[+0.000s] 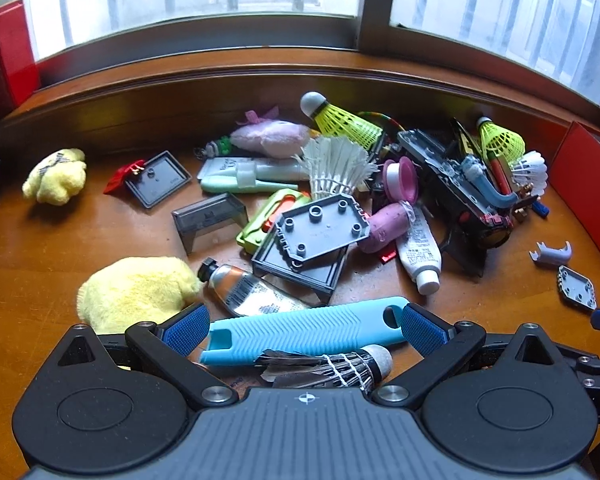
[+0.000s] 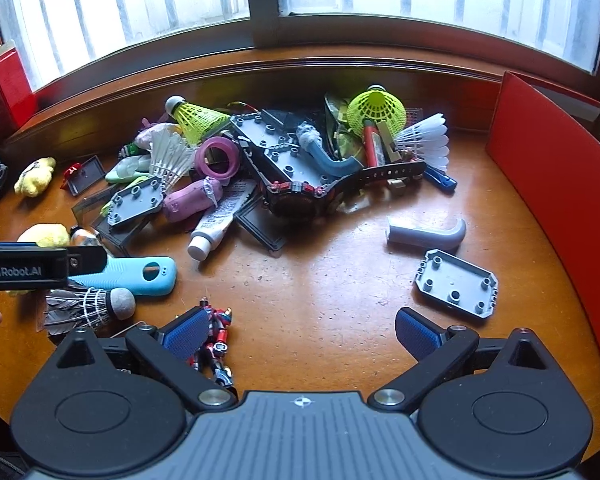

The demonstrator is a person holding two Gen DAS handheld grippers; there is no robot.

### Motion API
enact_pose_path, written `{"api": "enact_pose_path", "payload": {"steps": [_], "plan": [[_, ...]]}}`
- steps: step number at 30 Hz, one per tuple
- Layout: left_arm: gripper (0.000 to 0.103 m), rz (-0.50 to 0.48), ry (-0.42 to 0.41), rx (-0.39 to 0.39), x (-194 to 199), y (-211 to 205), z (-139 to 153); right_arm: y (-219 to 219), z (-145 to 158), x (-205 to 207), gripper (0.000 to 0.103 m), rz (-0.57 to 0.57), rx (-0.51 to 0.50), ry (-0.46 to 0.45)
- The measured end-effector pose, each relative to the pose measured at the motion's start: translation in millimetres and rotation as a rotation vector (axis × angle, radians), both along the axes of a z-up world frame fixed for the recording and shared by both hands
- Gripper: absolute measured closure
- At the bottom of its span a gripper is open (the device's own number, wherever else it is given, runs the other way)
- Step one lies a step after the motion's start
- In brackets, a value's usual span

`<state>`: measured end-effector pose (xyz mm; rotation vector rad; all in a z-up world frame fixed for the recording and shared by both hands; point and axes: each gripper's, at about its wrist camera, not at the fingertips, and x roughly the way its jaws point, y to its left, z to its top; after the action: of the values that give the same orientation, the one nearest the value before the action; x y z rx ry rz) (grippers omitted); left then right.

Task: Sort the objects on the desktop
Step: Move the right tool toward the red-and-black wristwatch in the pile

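Note:
A heap of small objects lies on the wooden desk (image 2: pixel 320 280): yellow-green shuttlecocks (image 1: pixel 346 120), grey plastic plates (image 1: pixel 320 228), tubes (image 1: pixel 420 248), a black watch (image 2: pixel 300 196). My left gripper (image 1: pixel 304 326) is open, its blue pads on either end of a light blue handle (image 1: pixel 300 330), with a black feather shuttlecock (image 1: pixel 340 368) just below. My right gripper (image 2: pixel 300 332) is open and empty above bare desk. A small red-blue robot figure (image 2: pixel 218 340) lies by its left finger. A grey plate (image 2: pixel 456 284) lies just ahead right.
A red box (image 2: pixel 556 200) stands at the right edge. A red box (image 1: pixel 4 56) stands at the far left on the sill. Yellow plush pieces (image 1: pixel 136 292) lie at the left. A grey curved part (image 2: pixel 424 234) lies near the grey plate. A window runs behind the desk.

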<state>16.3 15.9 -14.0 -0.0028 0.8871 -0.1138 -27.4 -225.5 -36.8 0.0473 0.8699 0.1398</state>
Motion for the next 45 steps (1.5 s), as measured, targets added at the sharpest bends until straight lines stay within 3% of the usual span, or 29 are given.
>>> {"api": "enact_pose_path", "payload": {"steps": [6, 14, 23, 30, 36, 45], "plan": [[0.0, -0.022, -0.029, 0.053, 5, -12, -2, -11, -1, 5, 0.005, -0.029, -0.015, -0.005], [0.0, -0.04, -0.024, 0.068, 15, -22, -6, -19, -4, 15, 0.005, -0.023, -0.006, 0.007], [0.0, -0.018, -0.008, 0.07, 26, -16, -10, -21, -10, 47, 0.004, -0.018, 0.078, 0.058], [0.0, -0.042, -0.03, 0.148, 40, -24, -15, -9, -13, 76, 0.004, 0.011, 0.091, 0.039], [0.0, -0.065, -0.054, 0.164, 58, -26, -25, 0, -13, 98, 0.004, 0.014, 0.079, 0.01], [0.0, -0.153, -0.095, 0.167, 74, -30, -35, 1, -24, 118, 0.014, -0.009, 0.094, 0.022]]}}
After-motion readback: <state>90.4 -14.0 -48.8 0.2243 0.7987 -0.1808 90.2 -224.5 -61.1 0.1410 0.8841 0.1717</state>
